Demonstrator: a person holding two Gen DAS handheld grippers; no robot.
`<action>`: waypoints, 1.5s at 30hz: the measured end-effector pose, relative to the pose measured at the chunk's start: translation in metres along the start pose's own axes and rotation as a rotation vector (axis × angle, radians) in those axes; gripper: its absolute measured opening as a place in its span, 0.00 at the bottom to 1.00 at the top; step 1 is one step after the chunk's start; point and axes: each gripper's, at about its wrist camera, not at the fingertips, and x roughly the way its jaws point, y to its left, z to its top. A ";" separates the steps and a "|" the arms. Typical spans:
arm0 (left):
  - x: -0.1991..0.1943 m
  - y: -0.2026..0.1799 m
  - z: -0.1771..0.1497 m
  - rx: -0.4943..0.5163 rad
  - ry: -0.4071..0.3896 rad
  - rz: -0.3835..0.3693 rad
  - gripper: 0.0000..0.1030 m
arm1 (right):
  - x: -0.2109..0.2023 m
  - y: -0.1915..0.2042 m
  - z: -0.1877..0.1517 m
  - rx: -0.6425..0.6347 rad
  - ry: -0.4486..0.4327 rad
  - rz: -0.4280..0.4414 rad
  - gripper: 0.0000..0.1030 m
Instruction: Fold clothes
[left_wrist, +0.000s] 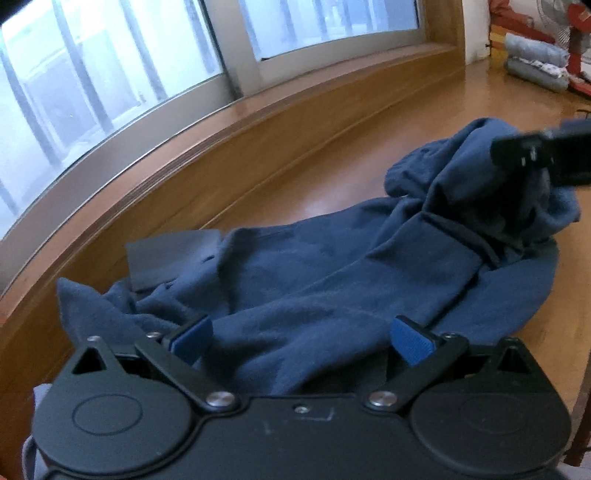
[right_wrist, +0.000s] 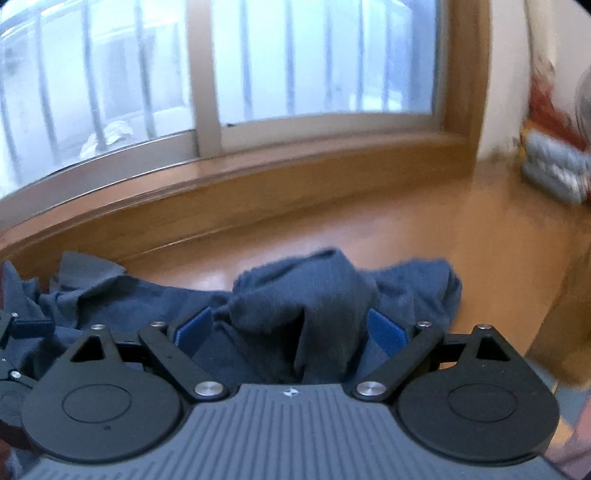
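A dark blue garment (left_wrist: 332, 273) lies crumpled on a wooden surface (left_wrist: 332, 177) under a window. In the left wrist view my left gripper (left_wrist: 301, 339) stands open over its near edge, with cloth lying loose between the blue pads (left_wrist: 412, 341). A flat collar-like flap (left_wrist: 173, 254) sticks out at the left. The right gripper's black front end (left_wrist: 528, 155), blurred, hovers over the bunched far end of the garment. In the right wrist view my right gripper (right_wrist: 290, 332) is open too, and a raised fold of the garment (right_wrist: 314, 295) stands between its fingers, unclamped.
A barred window (left_wrist: 147, 74) with a raised wooden sill (left_wrist: 258, 122) runs along the back. A stack of folded grey clothes (left_wrist: 535, 62) sits at the far right by red items and a fan. The left gripper's body (right_wrist: 26, 328) shows at the left edge.
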 end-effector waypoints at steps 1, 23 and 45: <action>0.000 -0.001 -0.001 0.001 -0.003 0.004 1.00 | 0.001 0.001 0.002 -0.023 -0.009 -0.001 0.91; -0.017 -0.018 -0.009 -0.142 0.031 0.120 1.00 | 0.044 -0.060 0.055 -0.207 -0.172 -0.021 0.16; -0.048 -0.028 -0.042 -0.426 0.168 0.387 1.00 | 0.061 0.041 0.014 -0.744 0.024 0.818 0.88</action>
